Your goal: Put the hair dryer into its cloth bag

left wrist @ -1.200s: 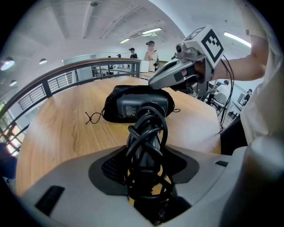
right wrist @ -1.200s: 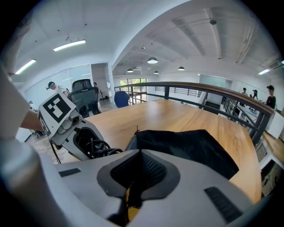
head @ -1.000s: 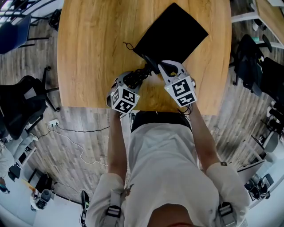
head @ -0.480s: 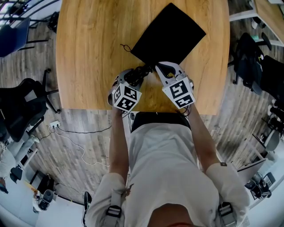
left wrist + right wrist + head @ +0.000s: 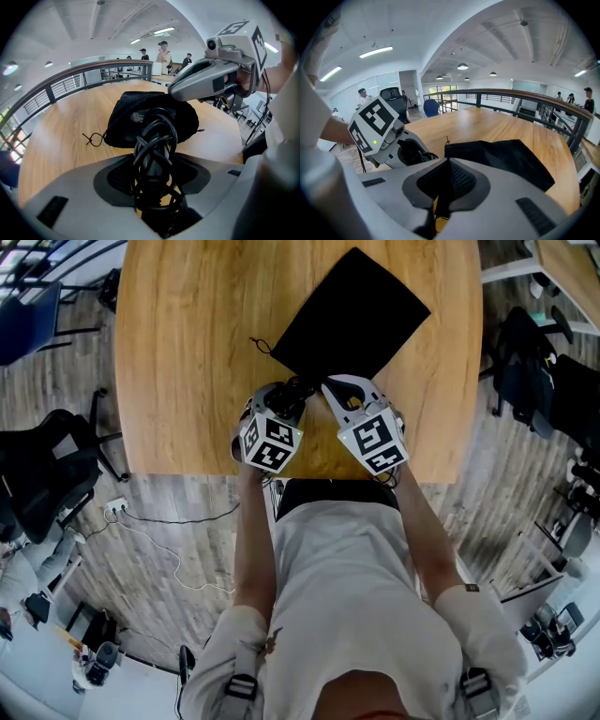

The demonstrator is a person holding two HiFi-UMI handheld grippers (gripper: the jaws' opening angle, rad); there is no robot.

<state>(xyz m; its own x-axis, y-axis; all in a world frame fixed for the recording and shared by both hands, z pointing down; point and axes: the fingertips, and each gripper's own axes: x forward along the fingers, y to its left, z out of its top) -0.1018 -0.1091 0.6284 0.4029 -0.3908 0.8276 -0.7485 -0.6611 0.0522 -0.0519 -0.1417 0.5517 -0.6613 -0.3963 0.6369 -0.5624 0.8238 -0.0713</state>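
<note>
A flat black cloth bag (image 5: 354,313) lies on the wooden table (image 5: 187,352), with its drawstring (image 5: 261,343) trailing to the left. My right gripper (image 5: 328,386) is shut on the bag's near edge; in the right gripper view a strip of black cloth (image 5: 440,197) runs between the closed jaws. My left gripper (image 5: 286,397) is shut on the black hair dryer (image 5: 154,154), whose handle is wound with its cord. The dryer's head points at the bag (image 5: 150,117), just short of its mouth. The right gripper (image 5: 220,79) shows close above the bag in the left gripper view.
The table's near edge (image 5: 187,465) runs just under both grippers. Office chairs (image 5: 47,465) stand on the floor at left and a white cable (image 5: 159,531) trails there. A railing (image 5: 525,96) rims the far side of the table; people stand in the background.
My left gripper with the hair dryer has shifted a little toward the bag's mouth and the right gripper. The right gripper keeps its hold in place.
</note>
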